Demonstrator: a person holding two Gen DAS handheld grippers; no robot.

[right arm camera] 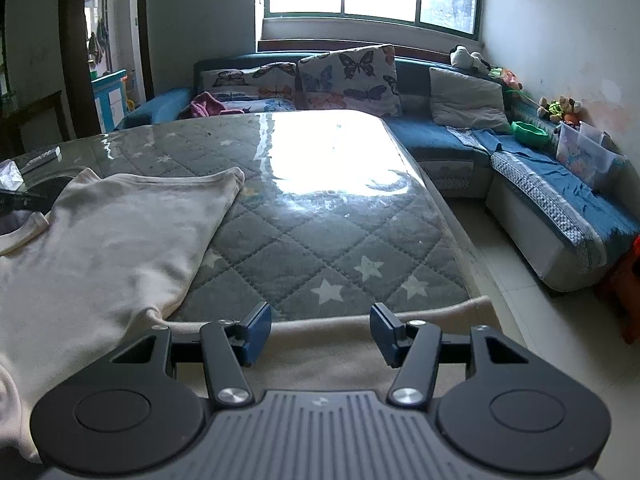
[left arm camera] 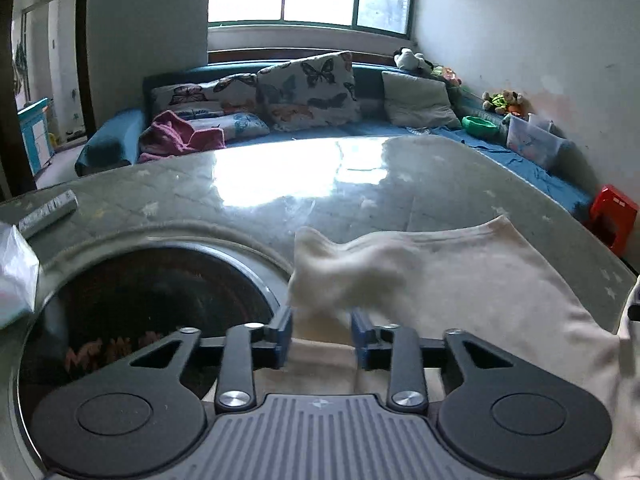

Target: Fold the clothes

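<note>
Cream garment partly folded on the tabletop, more folds left.

Nearest, the left hand-held gripper (left arm camera: pixel 321 336) has its jaws apart around a raised flap of the cream garment (right arm camera: pixel 120 240), pads seemingly not pressing; the right hand-held gripper (right arm camera: pixel 321 334) is spread and empty over the near hem. Beyond, the garment lies mostly flat on the quilted tabletop (right arm camera: pixel 312 240), so folding looks barely begun.

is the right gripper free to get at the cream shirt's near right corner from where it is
Probably yes. The right gripper stands open and empty over the table's near edge, and the cream shirt lies flat just to its left, its near corner beside the left finger with nothing between.
</note>
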